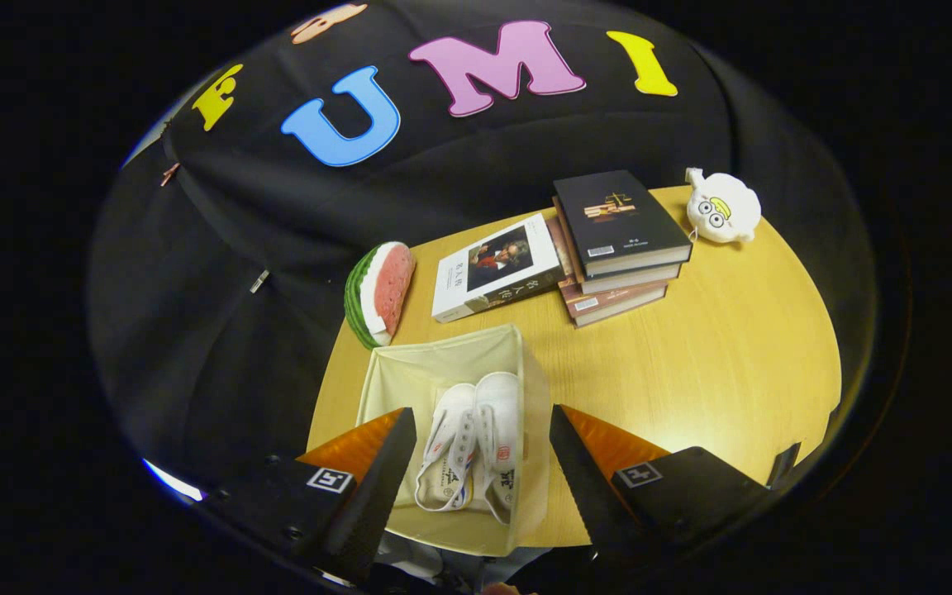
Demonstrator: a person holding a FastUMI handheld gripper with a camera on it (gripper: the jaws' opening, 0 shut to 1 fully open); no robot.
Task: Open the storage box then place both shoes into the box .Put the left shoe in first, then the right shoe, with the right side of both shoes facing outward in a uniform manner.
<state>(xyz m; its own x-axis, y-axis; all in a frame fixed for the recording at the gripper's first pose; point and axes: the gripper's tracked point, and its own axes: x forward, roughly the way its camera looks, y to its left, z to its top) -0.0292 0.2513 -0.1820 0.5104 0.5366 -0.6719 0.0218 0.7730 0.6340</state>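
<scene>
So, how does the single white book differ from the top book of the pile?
The white book has a light cover with a portrait; the top book is black with a small emblem. The white book lies flat on the table and leans against the pile; the top book rests on other books. Both are closed, face up. The claw is open above the shoes in the box.

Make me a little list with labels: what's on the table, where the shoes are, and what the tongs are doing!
table: wooden top
box: open storage box, between the tongs
shoes: two white shoes side by side inside the box
tongs: tongs open, holding nothing, above the box
books: white book beside a stack of books, beyond the box
toys: watermelon slice; white plush toy
</scene>
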